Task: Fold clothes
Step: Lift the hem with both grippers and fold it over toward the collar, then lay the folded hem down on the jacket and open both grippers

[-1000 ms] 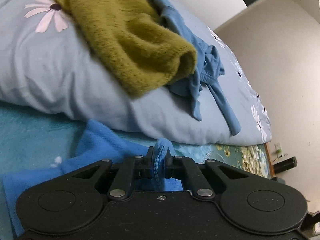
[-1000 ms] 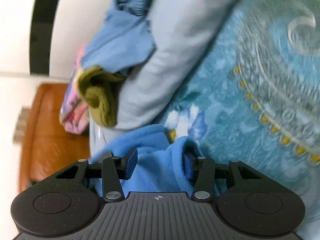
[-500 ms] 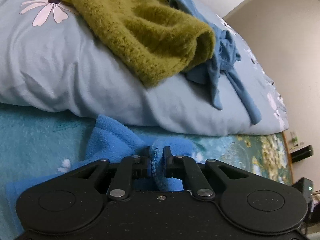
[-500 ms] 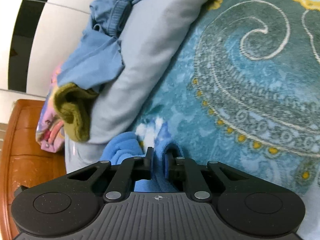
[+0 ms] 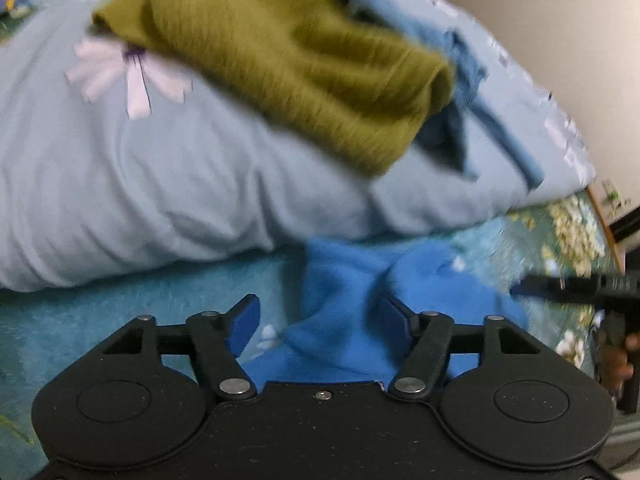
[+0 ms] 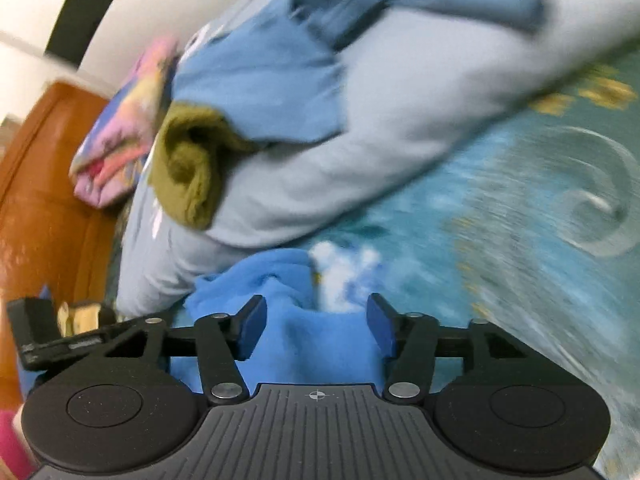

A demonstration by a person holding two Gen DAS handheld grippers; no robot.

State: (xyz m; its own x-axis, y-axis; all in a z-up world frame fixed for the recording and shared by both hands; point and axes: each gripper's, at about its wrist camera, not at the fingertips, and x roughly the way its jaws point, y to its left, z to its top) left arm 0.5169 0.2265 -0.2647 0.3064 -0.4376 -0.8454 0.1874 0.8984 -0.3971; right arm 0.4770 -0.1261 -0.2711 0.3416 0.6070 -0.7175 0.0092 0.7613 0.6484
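Observation:
A bright blue fleece garment [image 5: 352,280] lies crumpled on the teal bedspread [image 5: 100,308], up against a pale blue pillow [image 5: 140,184]. My left gripper [image 5: 319,316] hovers over it; its jaws are opening, and the fleece lies loose under the gap with no pad pressing on it. My right gripper [image 6: 316,320] is over the same fleece [image 6: 280,280]. Its jaws are also opening, with a ridge of fleece between them, ungripped. The picture is blurred by motion. A finger [image 5: 560,286] of the right gripper shows at the left wrist view's right edge.
An olive knitted sweater [image 5: 300,60] and a dull blue garment [image 5: 472,80] lie on the pillow. In the right wrist view a pink patterned cloth [image 6: 120,140] sits beside the olive sweater [image 6: 188,172], with a wooden headboard [image 6: 40,200] at the left. A beige wall [image 5: 560,40] stands behind the bed.
Both grippers were shut on folds of the blue fleece. Both have now spread their jaws and let it go, and the fleece has dropped onto the bedspread. Both views have shifted and rolled.

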